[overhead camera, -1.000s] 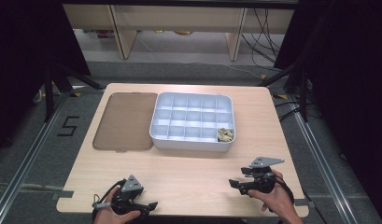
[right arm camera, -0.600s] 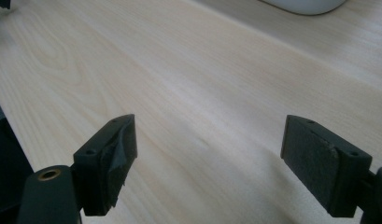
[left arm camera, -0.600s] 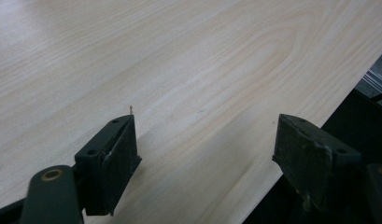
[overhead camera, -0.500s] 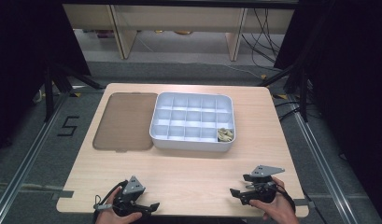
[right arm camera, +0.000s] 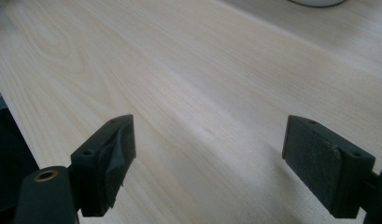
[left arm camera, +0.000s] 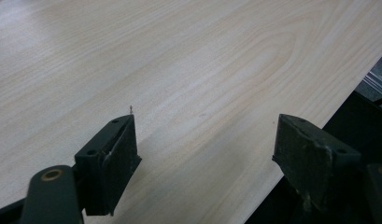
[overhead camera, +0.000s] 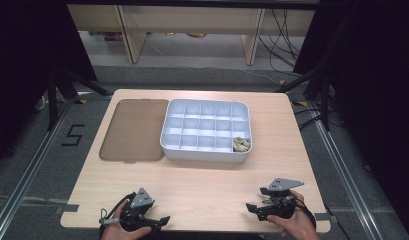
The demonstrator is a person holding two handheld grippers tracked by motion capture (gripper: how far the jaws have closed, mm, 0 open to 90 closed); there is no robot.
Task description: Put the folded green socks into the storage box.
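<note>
My left gripper (overhead camera: 161,220) rests at the table's near left edge, jaws pointing right. In the left gripper view the left gripper (left arm camera: 205,140) stands open over bare wood, with nothing between its pads. My right gripper (overhead camera: 252,207) sits at the near right edge, pointing left. In the right gripper view the right gripper (right arm camera: 209,140) is wide open; its jaws have just been opening, and nothing lies between them. A white compartment box (overhead camera: 168,142) stands mid-table, with small yellowish pieces (overhead camera: 240,144) in its near right compartment.
A brown translucent lid (overhead camera: 134,130) lies flat to the left of the box. The light wooden table (overhead camera: 207,185) has open room between the box and the two grippers. Its front edge runs just below both hands.
The right hand with its gripper has shifted slightly toward the table's front edge. The left gripper has stayed where it was.
</note>
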